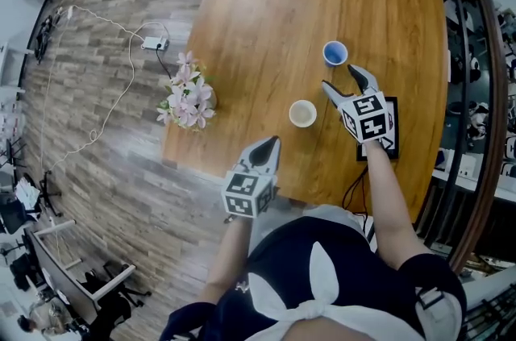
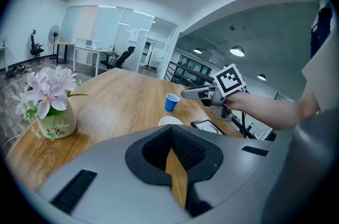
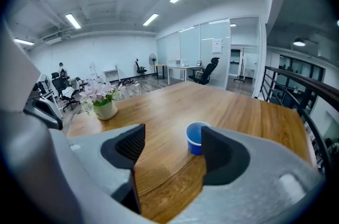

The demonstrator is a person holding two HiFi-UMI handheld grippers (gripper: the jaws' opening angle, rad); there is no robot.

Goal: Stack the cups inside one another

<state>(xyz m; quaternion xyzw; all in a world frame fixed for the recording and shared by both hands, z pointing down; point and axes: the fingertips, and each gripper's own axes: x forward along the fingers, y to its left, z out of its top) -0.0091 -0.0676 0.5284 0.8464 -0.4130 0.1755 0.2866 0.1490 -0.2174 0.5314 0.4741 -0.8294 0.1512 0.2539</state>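
Observation:
A blue cup (image 1: pixel 334 53) stands upright on the wooden table (image 1: pixel 266 17), toward its right side. A white cup (image 1: pixel 303 113) stands nearer to me, apart from it. My right gripper (image 1: pixel 339 76) is open just short of the blue cup, holding nothing. In the right gripper view the blue cup (image 3: pixel 196 138) sits ahead of the open gripper (image 3: pixel 169 157), partly hidden by the right jaw. My left gripper (image 1: pixel 269 146) hangs at the table's near edge, shut and empty. The left gripper view shows the left gripper (image 2: pixel 174 164), the white cup (image 2: pixel 170 121) and the blue cup (image 2: pixel 171 102).
A vase of pink flowers (image 1: pixel 187 101) stands at the table's left edge. A black framed pad (image 1: pixel 392 144) lies under my right hand. A power strip (image 1: pixel 153 43) with a cable lies on the floor to the left. Railings run beyond the table's right edge.

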